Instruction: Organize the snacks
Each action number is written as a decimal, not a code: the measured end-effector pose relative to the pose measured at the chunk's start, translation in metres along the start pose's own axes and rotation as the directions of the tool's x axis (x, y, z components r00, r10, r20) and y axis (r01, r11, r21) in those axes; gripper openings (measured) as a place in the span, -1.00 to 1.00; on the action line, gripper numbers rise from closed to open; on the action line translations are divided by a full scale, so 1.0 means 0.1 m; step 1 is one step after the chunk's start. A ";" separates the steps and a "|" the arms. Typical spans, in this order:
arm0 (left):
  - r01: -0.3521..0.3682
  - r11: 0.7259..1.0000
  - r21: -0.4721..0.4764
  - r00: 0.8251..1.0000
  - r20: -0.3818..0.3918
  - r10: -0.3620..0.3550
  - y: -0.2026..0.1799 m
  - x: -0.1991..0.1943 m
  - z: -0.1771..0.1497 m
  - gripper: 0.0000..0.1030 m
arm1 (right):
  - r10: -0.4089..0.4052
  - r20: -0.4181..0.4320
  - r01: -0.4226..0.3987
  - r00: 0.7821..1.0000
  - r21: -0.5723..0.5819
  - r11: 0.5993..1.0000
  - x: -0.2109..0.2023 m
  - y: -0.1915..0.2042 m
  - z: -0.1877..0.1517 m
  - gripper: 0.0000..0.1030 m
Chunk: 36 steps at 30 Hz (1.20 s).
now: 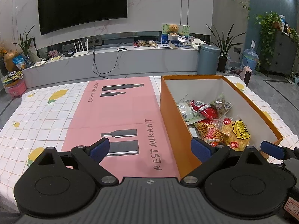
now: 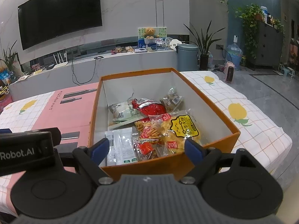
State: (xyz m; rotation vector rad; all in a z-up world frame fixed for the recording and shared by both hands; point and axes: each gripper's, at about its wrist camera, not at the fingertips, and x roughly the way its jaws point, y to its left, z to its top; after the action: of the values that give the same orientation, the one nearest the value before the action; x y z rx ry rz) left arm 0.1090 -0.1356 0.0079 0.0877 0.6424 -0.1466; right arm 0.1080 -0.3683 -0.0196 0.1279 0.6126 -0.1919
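Home living room: wall television, houseplants, teddy bear.

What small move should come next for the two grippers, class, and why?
Probably draw both back. All the snack packets seen lie inside the orange box, none on the pink mat, and the left gripper and right gripper are open and empty.

Surface: table under a white grid-check cloth printed with yellow fruit. Lying directly on the cloth: one pink paper mat with black bottle silhouettes and the word "RESTAURANT", laid flat at centre-left; one open orange box, white inside, just right of the mat, its left wall along the mat's edge.
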 end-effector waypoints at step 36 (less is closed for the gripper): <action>-0.011 1.000 0.004 1.000 -0.010 0.011 -0.02 0.02 -0.04 1.00 | -0.033 -0.009 0.033 0.999 -0.038 0.999 0.02 0.06 -0.02 0.67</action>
State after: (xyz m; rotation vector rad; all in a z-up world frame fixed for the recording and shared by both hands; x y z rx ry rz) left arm 0.1080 -0.1368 0.0031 0.0961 0.6515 -0.1373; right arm 0.1103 -0.3628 -0.0218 0.0825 0.6277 -0.2117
